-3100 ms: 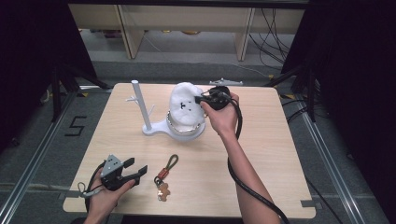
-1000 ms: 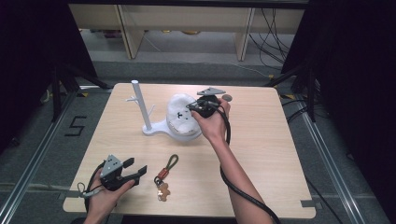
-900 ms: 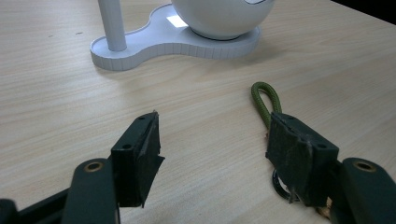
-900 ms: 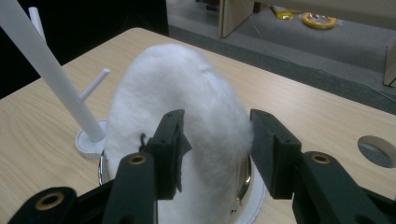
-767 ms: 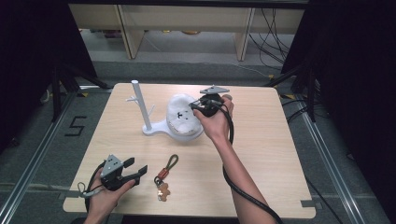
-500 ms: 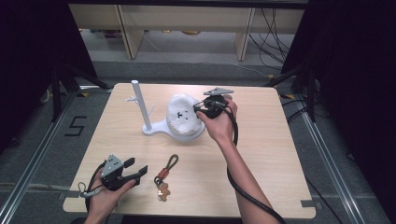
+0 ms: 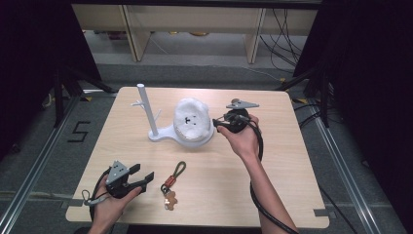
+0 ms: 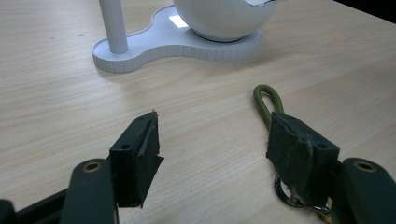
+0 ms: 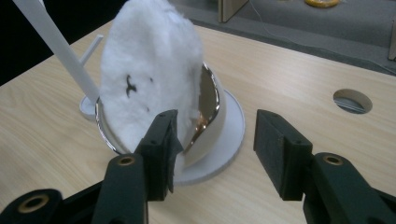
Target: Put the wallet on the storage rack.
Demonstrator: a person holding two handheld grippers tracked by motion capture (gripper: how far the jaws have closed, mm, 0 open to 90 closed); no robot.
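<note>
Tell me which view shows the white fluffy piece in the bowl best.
The right gripper view: the white fluffy piece looms close, its black marks and the shiny bowl rim beneath it clear. The high view shows it small but whole on the white stand. The left gripper view catches the bowl's underside.

The tabletop (image 8: 56,116) is pale, matt wood grain. The stand (image 8: 177,44) looks like smooth white plastic. The fluff (image 9: 149,70) is soft and fibrous, sitting in a shiny, mirror-like metal bowl (image 9: 208,109). The loop (image 8: 266,100) is green woven cord. Both grippers' jaws carry matt black, rough-edged pads.
</note>
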